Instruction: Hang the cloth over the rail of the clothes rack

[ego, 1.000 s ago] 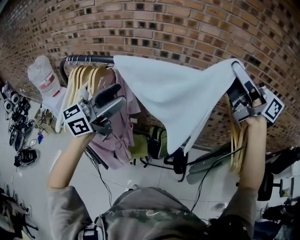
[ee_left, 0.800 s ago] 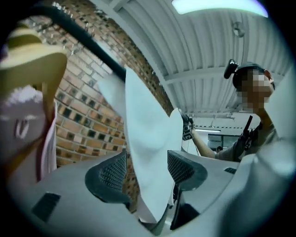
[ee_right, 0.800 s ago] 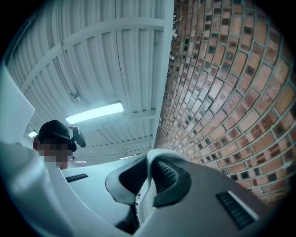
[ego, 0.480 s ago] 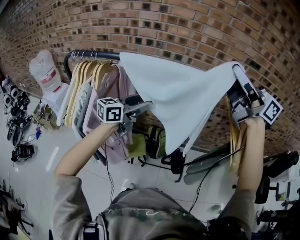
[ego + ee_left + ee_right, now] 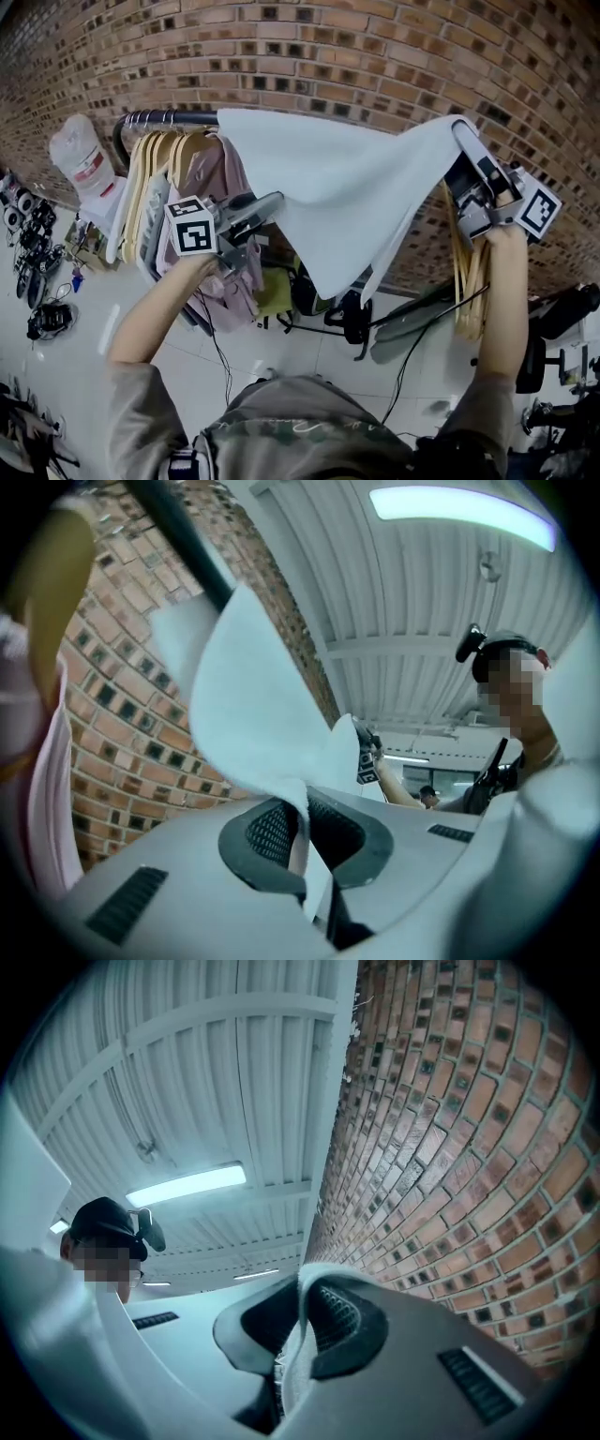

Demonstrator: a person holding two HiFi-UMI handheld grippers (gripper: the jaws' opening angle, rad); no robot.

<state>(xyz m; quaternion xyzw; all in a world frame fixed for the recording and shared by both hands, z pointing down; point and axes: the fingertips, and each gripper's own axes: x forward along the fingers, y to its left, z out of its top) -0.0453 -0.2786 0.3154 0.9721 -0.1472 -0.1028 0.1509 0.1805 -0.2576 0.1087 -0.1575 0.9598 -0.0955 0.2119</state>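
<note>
A white cloth (image 5: 347, 197) stretches from the black rail (image 5: 169, 118) of the clothes rack at upper left across to my right gripper (image 5: 461, 136), which is shut on its far corner at the upper right. My left gripper (image 5: 275, 202) is at the cloth's lower left edge, below the rail. Its jaws are closing, and in the left gripper view (image 5: 302, 822) the cloth (image 5: 244, 714) runs down between the pads, pinched, with the rail (image 5: 178, 536) above. In the right gripper view (image 5: 302, 1314) a fold of cloth (image 5: 323, 1274) bulges out of the shut jaws.
Wooden hangers (image 5: 155, 169) and a pink garment (image 5: 220, 178) hang on the rail left of the cloth. More hangers (image 5: 469, 281) hang under my right hand. A white plastic bag (image 5: 84, 159) hangs at the rack's left end. Bags (image 5: 309, 286) and cables lie on the floor by the brick wall (image 5: 375, 56).
My left gripper swung right from beside the hangers to the cloth's lower edge, and its open jaws closed on it. The right gripper kept its hold and barely moved.
</note>
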